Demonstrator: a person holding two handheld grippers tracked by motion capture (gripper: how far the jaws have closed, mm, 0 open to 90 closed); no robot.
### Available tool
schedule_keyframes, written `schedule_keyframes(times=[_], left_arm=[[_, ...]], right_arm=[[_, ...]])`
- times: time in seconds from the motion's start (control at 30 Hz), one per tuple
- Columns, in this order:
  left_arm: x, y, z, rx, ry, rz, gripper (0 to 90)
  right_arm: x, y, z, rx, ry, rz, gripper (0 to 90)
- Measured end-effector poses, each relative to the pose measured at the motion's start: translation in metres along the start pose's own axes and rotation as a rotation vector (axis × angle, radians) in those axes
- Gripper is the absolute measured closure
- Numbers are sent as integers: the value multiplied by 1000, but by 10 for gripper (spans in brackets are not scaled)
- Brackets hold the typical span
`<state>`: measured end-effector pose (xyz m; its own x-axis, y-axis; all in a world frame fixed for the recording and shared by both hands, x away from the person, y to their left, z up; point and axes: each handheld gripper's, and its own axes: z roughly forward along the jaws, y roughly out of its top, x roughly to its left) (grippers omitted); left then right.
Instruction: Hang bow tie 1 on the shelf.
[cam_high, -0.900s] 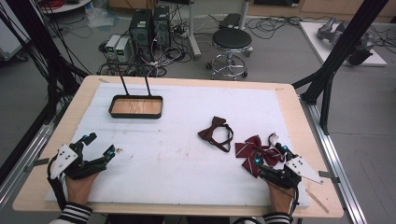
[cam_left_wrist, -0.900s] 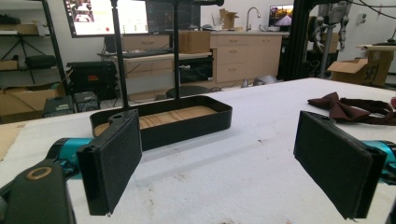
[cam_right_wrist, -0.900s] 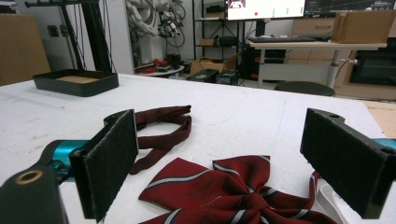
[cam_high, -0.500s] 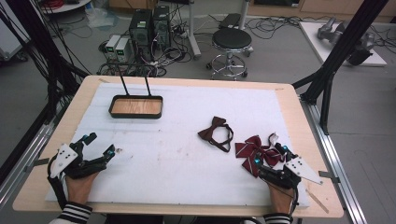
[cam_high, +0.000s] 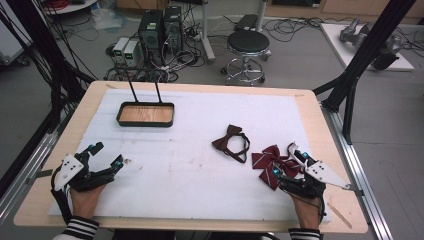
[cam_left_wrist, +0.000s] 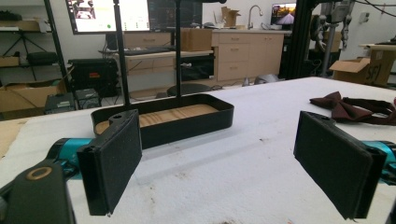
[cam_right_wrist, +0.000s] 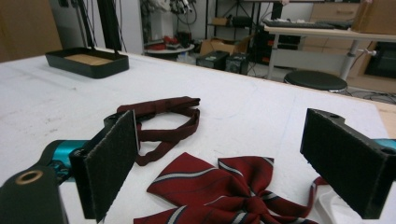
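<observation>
Overhead, both grippers (cam_high: 106, 156) (cam_high: 285, 159) rest released on the white-covered wooden table (cam_high: 195, 165); grey floor, stool (cam_high: 248, 42) behind.

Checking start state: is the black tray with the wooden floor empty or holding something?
Empty. The black tray with the wooden floor shows bare wood in the high view and left gripper view; both bow ties lie outside on the white mat.

Glossy striped cloth bow tie (cam_right_wrist: 224, 191), matt black tray (cam_left_wrist: 187, 122) with wood-grain floor, rough white table cover (cam_high: 200, 170)

Grey floor, black stool (cam_high: 248, 42) (cables around)
</observation>
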<state>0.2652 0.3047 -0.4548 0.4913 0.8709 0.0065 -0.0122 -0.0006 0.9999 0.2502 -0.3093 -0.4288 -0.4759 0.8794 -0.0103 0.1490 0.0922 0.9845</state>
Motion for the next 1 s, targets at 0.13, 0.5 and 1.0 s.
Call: schedule_keyframes(times=[0.13, 0.5, 1.0], left_arm=[[0, 0, -1, -6, 6, 0, 156], [0, 0, -1, -6, 7, -1, 155], [-1, 0, 0, -1, 15, 2, 155]], right_arm=[[-2, 11, -2, 55, 4, -15, 105], [-16, 38, 7, 303, 58, -91, 106], [-34, 34, 27, 548, 79, -112, 111]])
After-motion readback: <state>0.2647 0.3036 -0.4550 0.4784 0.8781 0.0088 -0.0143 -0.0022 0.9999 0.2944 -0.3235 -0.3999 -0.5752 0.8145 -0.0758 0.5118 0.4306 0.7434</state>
